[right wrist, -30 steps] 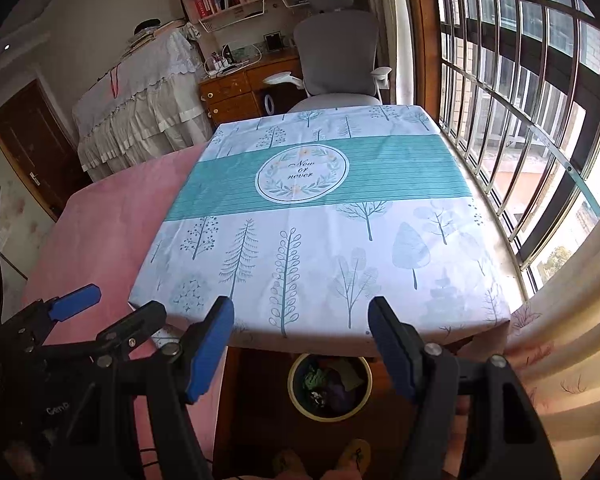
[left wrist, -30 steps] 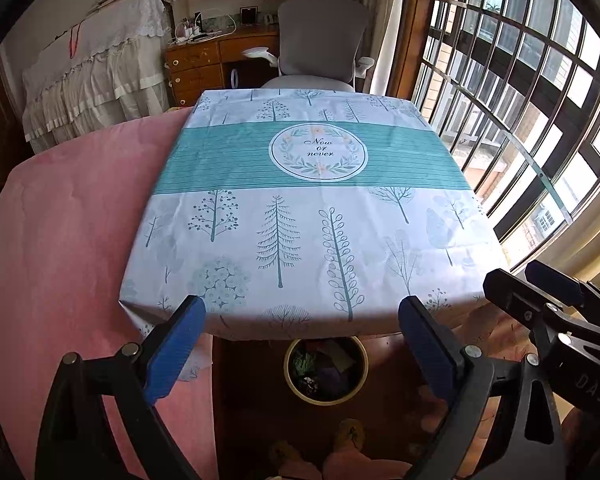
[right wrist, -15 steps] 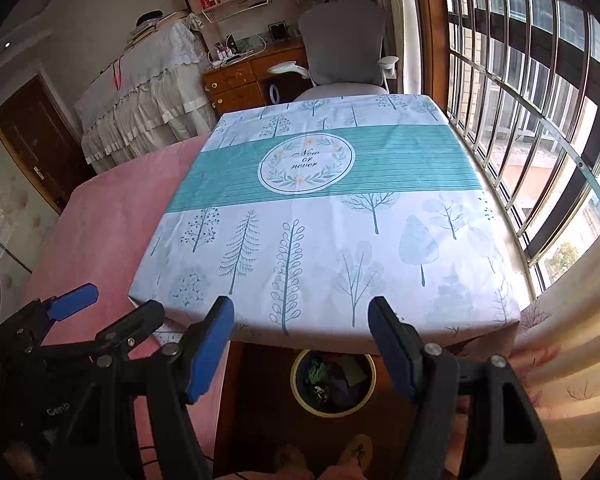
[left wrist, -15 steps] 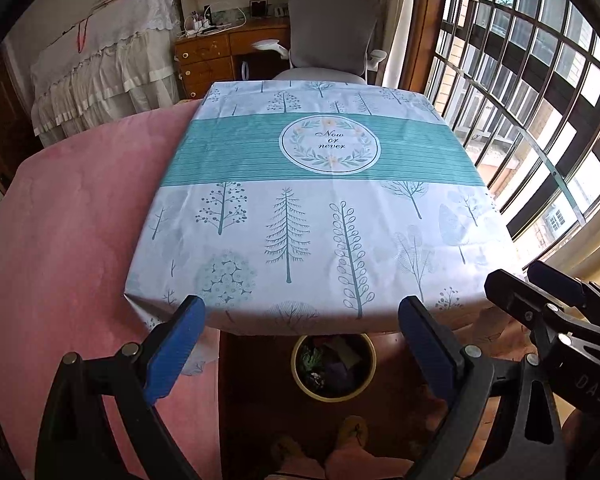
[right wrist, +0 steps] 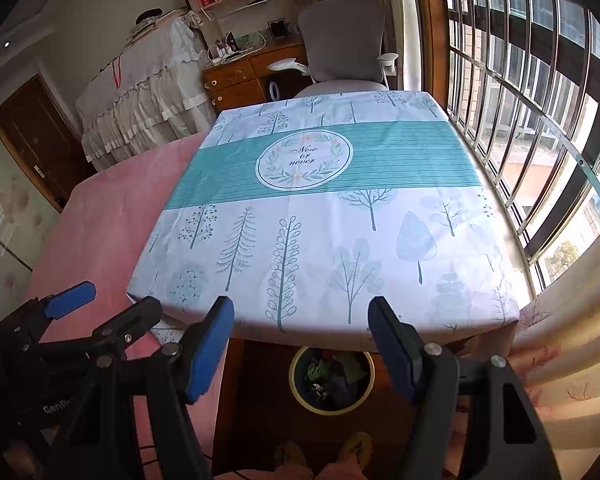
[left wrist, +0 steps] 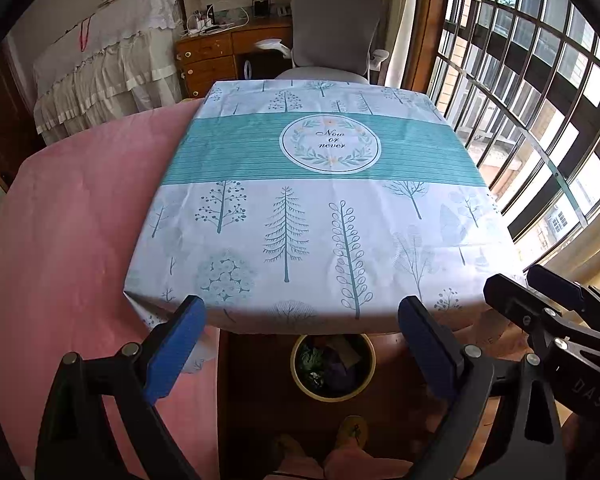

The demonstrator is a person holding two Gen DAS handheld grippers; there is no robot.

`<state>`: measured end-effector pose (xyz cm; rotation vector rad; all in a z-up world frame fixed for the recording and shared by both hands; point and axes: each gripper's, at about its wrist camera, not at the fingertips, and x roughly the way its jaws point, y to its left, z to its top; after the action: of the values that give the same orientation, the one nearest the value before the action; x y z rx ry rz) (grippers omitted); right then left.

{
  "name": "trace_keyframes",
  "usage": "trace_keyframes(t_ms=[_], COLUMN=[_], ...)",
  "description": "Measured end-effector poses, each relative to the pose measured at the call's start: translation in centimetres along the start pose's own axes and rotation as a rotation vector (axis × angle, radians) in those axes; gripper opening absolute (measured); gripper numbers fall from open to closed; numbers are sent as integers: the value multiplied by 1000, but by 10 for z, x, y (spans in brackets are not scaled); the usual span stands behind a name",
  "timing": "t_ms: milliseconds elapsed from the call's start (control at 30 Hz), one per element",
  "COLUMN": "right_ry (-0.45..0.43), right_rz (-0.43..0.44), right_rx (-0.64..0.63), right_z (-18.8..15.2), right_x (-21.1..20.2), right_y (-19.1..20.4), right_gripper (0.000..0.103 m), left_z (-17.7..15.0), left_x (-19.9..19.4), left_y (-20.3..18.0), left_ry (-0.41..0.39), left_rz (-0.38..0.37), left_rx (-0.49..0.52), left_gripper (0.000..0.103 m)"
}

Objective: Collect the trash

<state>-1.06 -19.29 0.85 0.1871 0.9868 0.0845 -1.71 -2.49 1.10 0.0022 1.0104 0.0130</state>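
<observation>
A round yellow-rimmed trash bin (left wrist: 333, 368) stands on the floor just below the table's near edge, holding crumpled trash; it also shows in the right wrist view (right wrist: 331, 380). My left gripper (left wrist: 302, 332) is open and empty, held above the bin in front of the table edge. My right gripper (right wrist: 300, 334) is open and empty, beside the left one. The right gripper shows at the right of the left wrist view (left wrist: 556, 308); the left gripper shows at the left of the right wrist view (right wrist: 100, 308).
The table wears a white and teal tree-print cloth (left wrist: 320, 208) with nothing on it. A pink bedspread (left wrist: 68, 216) lies to the left. A grey office chair (left wrist: 336, 36) and wooden desk stand beyond; barred windows (left wrist: 540, 100) run along the right. Feet show at the bottom.
Both grippers have lifted and drawn back slightly, so the table and bin sit lower in view. Both stay open and empty.
</observation>
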Motion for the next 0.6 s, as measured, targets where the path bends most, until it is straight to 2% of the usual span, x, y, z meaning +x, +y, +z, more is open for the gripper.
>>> trace_keyframes(t_ms=[600], right_ry=[24], right_rz=[9], right_rx=[-12], right_z=[-10], right_x=[0], right_y=[-13], right_gripper=[70], left_z=[-9], left_x=[-1], left_y=[-9], left_ry=[10], left_rz=[27], left_rx=[-8], left_gripper=[96])
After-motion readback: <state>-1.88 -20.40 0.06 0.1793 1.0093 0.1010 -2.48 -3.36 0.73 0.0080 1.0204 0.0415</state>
